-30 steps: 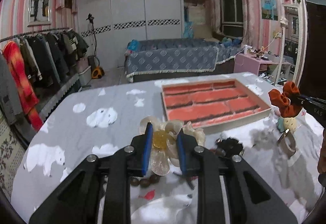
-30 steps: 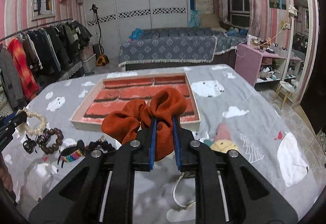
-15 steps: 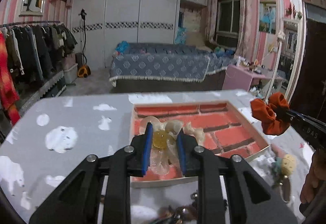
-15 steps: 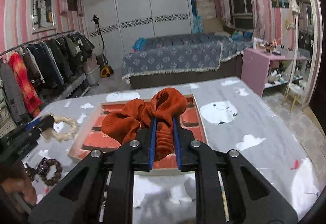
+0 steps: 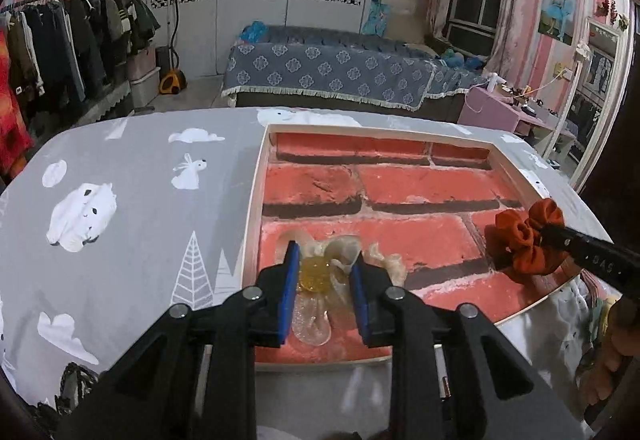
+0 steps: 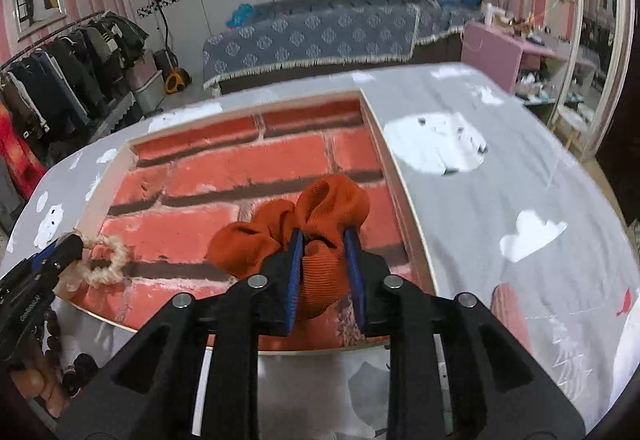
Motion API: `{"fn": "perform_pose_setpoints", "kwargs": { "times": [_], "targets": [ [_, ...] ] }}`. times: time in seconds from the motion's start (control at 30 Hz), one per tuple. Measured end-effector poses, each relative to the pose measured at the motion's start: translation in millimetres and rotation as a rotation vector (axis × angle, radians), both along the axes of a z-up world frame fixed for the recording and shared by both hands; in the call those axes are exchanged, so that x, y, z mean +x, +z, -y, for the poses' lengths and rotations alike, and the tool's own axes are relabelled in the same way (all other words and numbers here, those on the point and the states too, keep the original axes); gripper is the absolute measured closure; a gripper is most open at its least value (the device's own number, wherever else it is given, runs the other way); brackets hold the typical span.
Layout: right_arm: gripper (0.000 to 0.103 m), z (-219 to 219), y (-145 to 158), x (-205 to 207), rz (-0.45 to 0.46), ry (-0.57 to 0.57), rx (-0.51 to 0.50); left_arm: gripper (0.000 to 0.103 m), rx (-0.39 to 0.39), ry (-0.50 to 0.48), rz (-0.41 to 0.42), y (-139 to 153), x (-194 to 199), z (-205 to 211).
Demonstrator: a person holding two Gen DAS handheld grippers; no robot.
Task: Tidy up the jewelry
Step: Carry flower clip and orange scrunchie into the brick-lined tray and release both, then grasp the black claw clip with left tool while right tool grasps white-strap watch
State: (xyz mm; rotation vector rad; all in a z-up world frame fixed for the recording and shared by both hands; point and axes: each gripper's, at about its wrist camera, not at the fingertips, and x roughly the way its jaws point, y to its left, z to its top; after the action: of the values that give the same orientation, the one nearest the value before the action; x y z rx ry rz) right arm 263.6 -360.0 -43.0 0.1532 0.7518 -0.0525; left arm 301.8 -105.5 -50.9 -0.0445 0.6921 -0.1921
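My left gripper (image 5: 325, 267) is shut on a cream bead bracelet with a yellow clear ornament (image 5: 316, 274), held low over the near left part of the tray (image 5: 256, 195), which has a red brick-pattern floor. My right gripper (image 6: 322, 240) is shut on an orange fabric scrunchie (image 6: 320, 207), low over the tray's near right part. The scrunchie (image 5: 524, 240) and right gripper also show at the right of the left wrist view. The bracelet (image 6: 106, 260) and left gripper (image 6: 60, 252) show at the left of the right wrist view.
The tray lies on a grey tablecloth with white animals (image 5: 120, 179). Dark bead bracelets (image 6: 76, 368) lie on the cloth near the left edge of the right wrist view. A bed (image 5: 328, 75) and a clothes rack (image 5: 60, 39) stand beyond the table.
Both grippers have moved forward and down over the tray, carrying the bracelet and the scrunchie. A second ago the left gripper was over the loose jewelry on the cloth.
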Motion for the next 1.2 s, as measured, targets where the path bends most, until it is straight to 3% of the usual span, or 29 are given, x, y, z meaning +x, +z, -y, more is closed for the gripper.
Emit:
{"fn": "perform_pose_setpoints", "kwargs": {
  "times": [0.07, 0.1, 0.2, 0.37, 0.5, 0.57, 0.67, 0.73, 0.8, 0.93, 1.1, 1.2],
  "targets": [
    [0.055, -2.8, -1.9, 1.4, -0.007, 0.009, -0.005, 0.073, 0.017, 0.0, -0.003, -1.4, 0.9, 2.1],
    [0.051, -4.1, -1.6, 1.2, -0.002, 0.008, -0.01, 0.068, 0.016, 0.0, -0.003, -1.6, 0.7, 2.2],
    [0.048, -5.8, 1.9, -1.9, 0.012, 0.006, -0.026, 0.048, 0.012, 0.015, 0.009, 1.3, -0.8, -0.7],
    [0.045, 4.9, 29.4, -22.3, 0.088, -0.016, -0.016, 0.038, -0.014, 0.015, 0.036, 22.4, -15.8, -13.9],
    [0.04, 10.3, 61.8, -57.7, 0.19, -0.011, -0.045, 0.038, -0.008, 0.008, 0.104, 53.4, -47.3, -36.1],
    [0.032, 9.0, 76.5, -87.3, 0.26, 0.011, -0.094, 0.037, -0.012, 0.025, 0.131, 66.5, -67.4, -54.1],
    [0.027, 5.0, 84.1, -130.5, 0.334, 0.056, -0.143, 0.037, 0.006, 0.06, 0.171, 76.5, -98.8, -77.9],
    [0.025, 2.7, 80.2, -156.7, 0.352, 0.064, -0.176, 0.036, 0.028, 0.089, 0.208, 78.1, -128.8, -96.3],
    [0.023, 2.1, 68.2, -185.4, 0.352, 0.077, -0.179, 0.025, 0.067, 0.11, 0.232, 72.3, -154.7, -107.7],
    [0.017, 2.6, 33.6, -220.1, 0.313, 0.096, -0.164, 0.024, 0.153, 0.119, 0.24, 42.3, -203.6, -122.3],
    [0.017, 13.9, 0.9, -235.0, 0.253, 0.05, -0.124, 0.024, 0.088, 0.163, 0.159, 8.3, -229.9, -145.2],
    [0.017, 15.0, -2.4, -235.5, 0.254, 0.053, -0.148, 0.024, 0.066, 0.198, 0.171, 18.6, -228.4, -152.6]
  ]
}}
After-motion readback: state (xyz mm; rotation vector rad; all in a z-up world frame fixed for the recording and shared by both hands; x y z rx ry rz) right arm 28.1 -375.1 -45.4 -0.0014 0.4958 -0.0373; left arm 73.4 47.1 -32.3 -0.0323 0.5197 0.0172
